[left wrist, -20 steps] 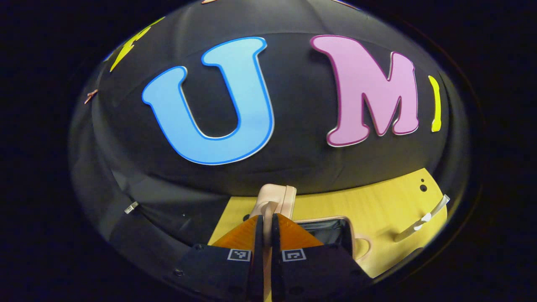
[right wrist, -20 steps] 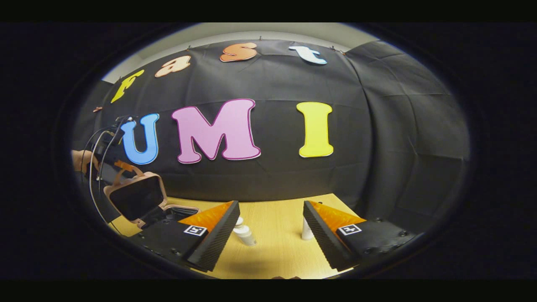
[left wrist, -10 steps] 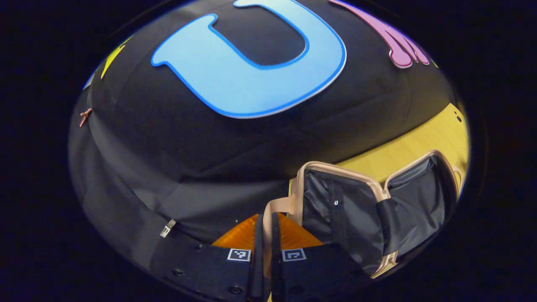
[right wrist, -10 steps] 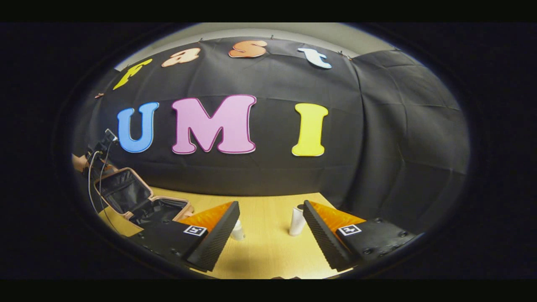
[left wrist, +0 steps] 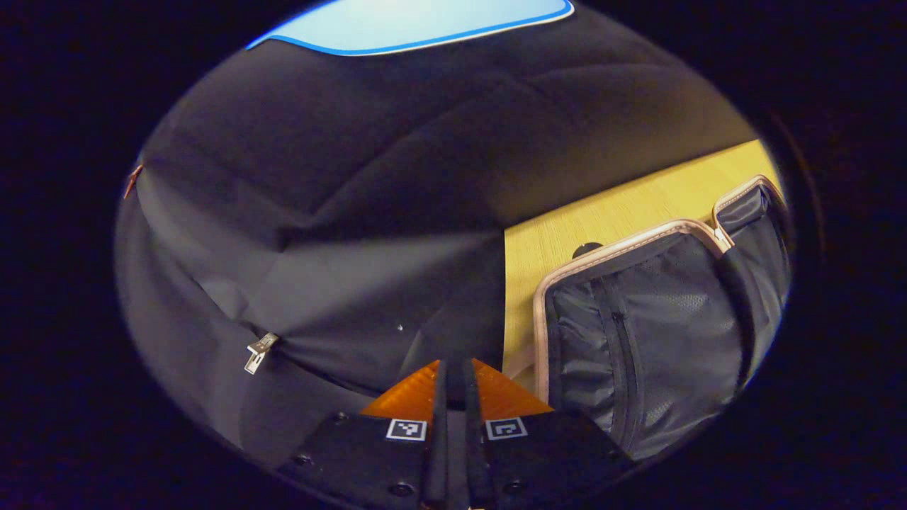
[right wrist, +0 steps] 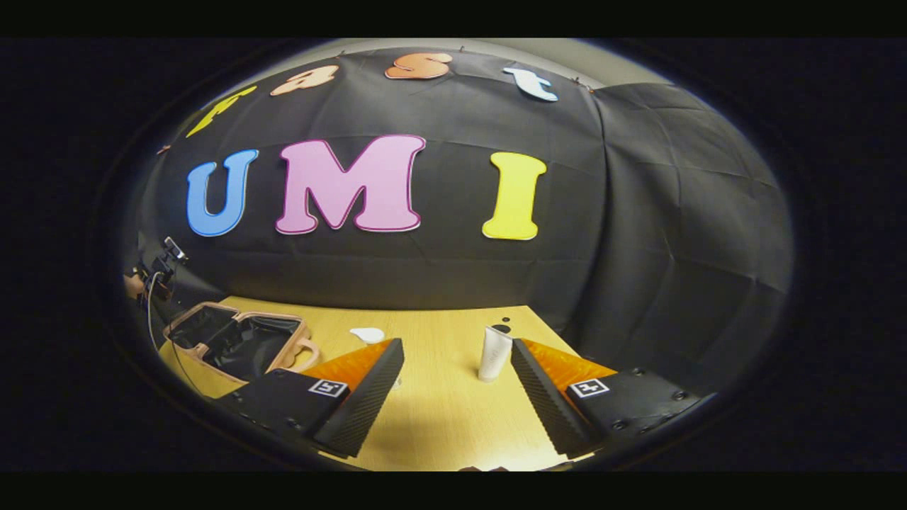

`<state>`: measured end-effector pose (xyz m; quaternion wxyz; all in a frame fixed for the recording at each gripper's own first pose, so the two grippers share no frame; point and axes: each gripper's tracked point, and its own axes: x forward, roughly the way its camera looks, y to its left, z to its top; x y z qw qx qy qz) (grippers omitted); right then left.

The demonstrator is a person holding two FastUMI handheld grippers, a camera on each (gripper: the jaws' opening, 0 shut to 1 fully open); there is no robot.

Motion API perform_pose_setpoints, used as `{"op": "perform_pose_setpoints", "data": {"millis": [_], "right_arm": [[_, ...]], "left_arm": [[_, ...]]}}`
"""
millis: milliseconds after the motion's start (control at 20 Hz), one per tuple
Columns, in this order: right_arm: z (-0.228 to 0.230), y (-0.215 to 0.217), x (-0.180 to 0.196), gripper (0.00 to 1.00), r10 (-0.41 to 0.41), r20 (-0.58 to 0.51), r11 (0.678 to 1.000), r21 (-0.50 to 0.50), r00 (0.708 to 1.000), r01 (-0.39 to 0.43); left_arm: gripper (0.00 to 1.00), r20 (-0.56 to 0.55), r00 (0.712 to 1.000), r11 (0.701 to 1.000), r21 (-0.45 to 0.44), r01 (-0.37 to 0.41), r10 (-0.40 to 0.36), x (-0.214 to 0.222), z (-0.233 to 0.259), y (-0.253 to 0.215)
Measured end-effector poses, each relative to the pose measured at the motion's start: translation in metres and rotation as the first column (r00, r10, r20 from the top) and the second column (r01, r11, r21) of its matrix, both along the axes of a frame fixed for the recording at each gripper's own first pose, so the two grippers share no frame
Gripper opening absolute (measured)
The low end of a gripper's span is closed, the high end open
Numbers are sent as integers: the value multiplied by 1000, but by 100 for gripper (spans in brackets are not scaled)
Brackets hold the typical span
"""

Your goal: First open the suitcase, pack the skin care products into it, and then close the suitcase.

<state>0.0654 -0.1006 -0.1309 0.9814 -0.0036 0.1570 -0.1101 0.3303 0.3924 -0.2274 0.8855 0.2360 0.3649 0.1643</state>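
My left gripper [left wrist: 453, 375] has its two fingers drawn together, nothing visible between them. It points at the black cloth wall [left wrist: 354, 212], just off the left edge of the wooden table [left wrist: 609, 212]. A small metal clip [left wrist: 256, 352] hangs on the cloth to the left of my fingers.

In the left gripper view the suitcase [left wrist: 652, 333] lies open to the right of my fingers, flat on the table. Pale pink trim runs round its rim; the near half shows dark lining with a zip line and a mesh panel. The other half [left wrist: 758, 212] lies farther right, partly cut by the edge of the view.

My right gripper [right wrist: 457, 368] has its fingers set wide apart, holding nothing, above the near part of the table [right wrist: 439, 418].

In the right gripper view a white tube [right wrist: 493, 353] stands upright on the table, between my fingers' line and closer to the right finger, apart from it. A flat white item [right wrist: 367, 333] lies farther back, past the left finger's tip; I cannot tell what it is. The open suitcase [right wrist: 237, 340] lies at the far left of the table, well apart from the tube. Beyond it a hand [right wrist: 133, 285] with cables around it shows at the left edge.
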Motion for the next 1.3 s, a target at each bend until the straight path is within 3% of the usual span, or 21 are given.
{"op": "perform_pose_setpoints", "data": {"millis": [150,250,300,400,550,650,750,850,1000,1200,1300], "right_arm": [[0,-6,-2,97,-7,4,1000,1,1000,7],[1,-11,-2,100,-25,13,1000,16,1000,25],[1,-15,-3,97,-30,14,999,22,999,30],[2,-21,-4,97,-30,22,999,22,999,29],[0,-35,-5,97,-31,22,1000,3,999,31],[0,-43,-5,97,-39,28,999,14,999,39],[-2,-51,-4,97,-45,32,999,14,999,44],[-7,-58,-3,98,-48,28,999,10,998,48],[-18,-69,0,97,-54,17,998,24,998,54],[-35,-82,2,97,-54,-2,999,7,999,54],[-46,-88,1,97,-63,-15,998,6,998,63]], "left_arm": [[27,150,987,991,-114,73,-56,3,33,-57],[49,279,952,969,-173,179,-126,3,68,-114],[75,310,937,956,-190,226,-160,-2,83,-144],[99,396,894,932,-195,305,-209,-14,117,-194],[96,547,801,888,-208,410,-242,-28,163,-275],[96,598,757,843,-239,482,-263,-41,176,-328],[96,607,744,800,-284,529,-277,-53,176,-380],[97,646,713,753,-319,576,-272,-60,175,-425],[97,647,700,699,-350,624,-302,-73,135,-492],[97,599,705,598,-423,681,-380,-95,69,-571],[97,582,700,573,-431,697,-414,-101,44,-603]]}}
